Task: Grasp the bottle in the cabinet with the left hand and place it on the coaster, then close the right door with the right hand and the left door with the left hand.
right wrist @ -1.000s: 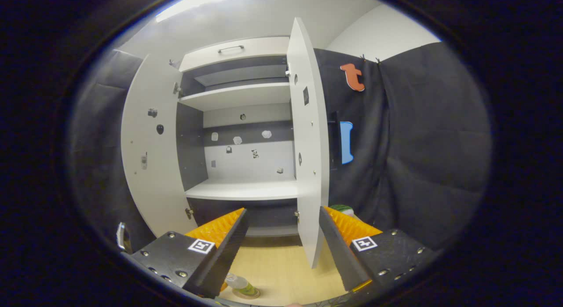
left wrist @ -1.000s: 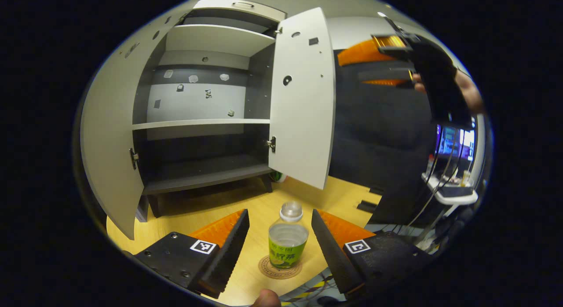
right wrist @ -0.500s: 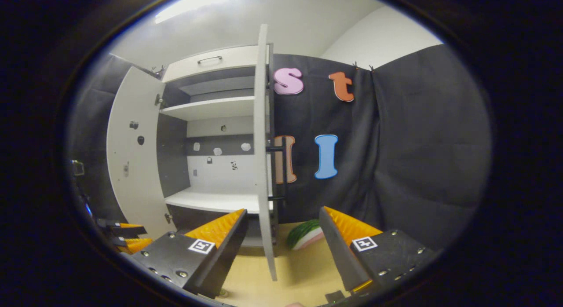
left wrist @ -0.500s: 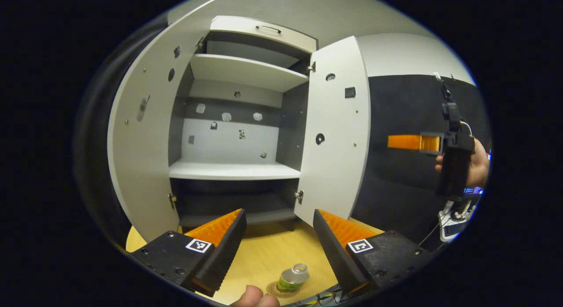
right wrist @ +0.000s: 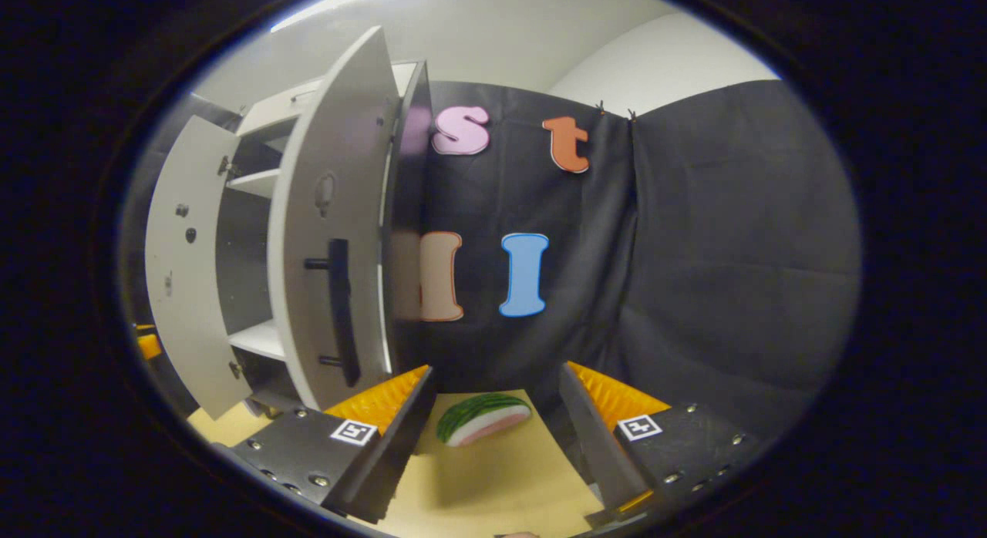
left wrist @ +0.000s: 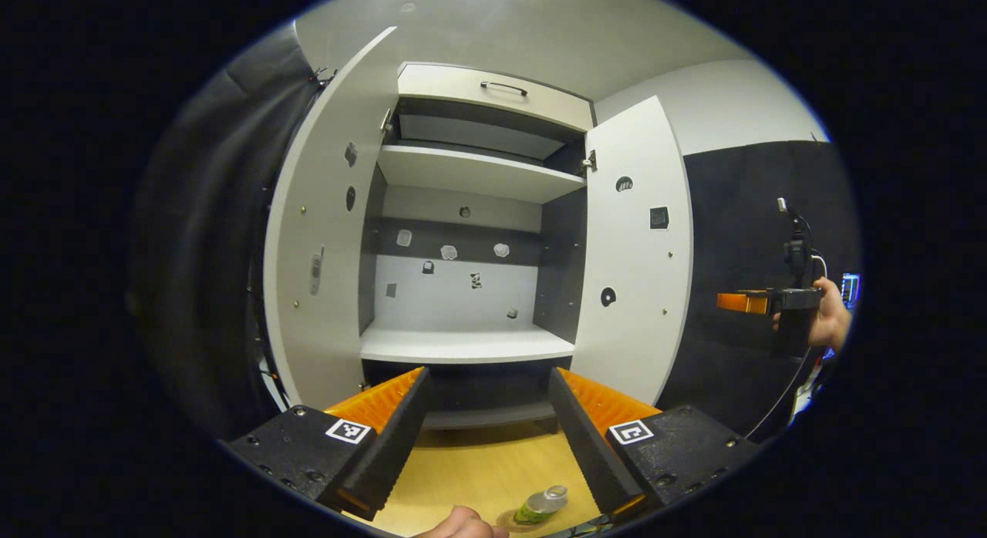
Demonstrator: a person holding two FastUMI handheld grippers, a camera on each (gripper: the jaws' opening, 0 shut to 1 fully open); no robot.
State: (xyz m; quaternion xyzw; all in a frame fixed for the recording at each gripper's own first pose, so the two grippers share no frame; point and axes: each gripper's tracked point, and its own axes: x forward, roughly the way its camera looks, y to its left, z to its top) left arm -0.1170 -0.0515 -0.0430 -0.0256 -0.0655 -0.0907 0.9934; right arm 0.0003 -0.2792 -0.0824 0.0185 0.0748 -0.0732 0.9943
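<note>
The white cabinet (left wrist: 463, 345) stands with both doors open and bare shelves. A green-labelled bottle (left wrist: 542, 505) stands on the round coaster (left wrist: 509, 521) on the wooden table, below and behind my left gripper (left wrist: 487, 430), which is open and holds nothing. In the left gripper view the right door (left wrist: 636, 276) shows its inner face. Farther right, a hand holds my right gripper (left wrist: 744, 301) level beyond that door. In the right gripper view my right gripper (right wrist: 497, 438) is open and empty, facing the right door's outer face (right wrist: 324, 237) and its black handle (right wrist: 339, 314).
A watermelon slice (right wrist: 482, 418) lies on the table between the right gripper's fingers, near the black cloth wall. The left door (left wrist: 324, 237) swings wide toward the cloth on the left. A thumb (left wrist: 463, 522) shows at the lower edge.
The left gripper has drawn back and tilted up from the bottle, which stays on the coaster. The right gripper has swung around the right door's edge to its outer, handle side.
</note>
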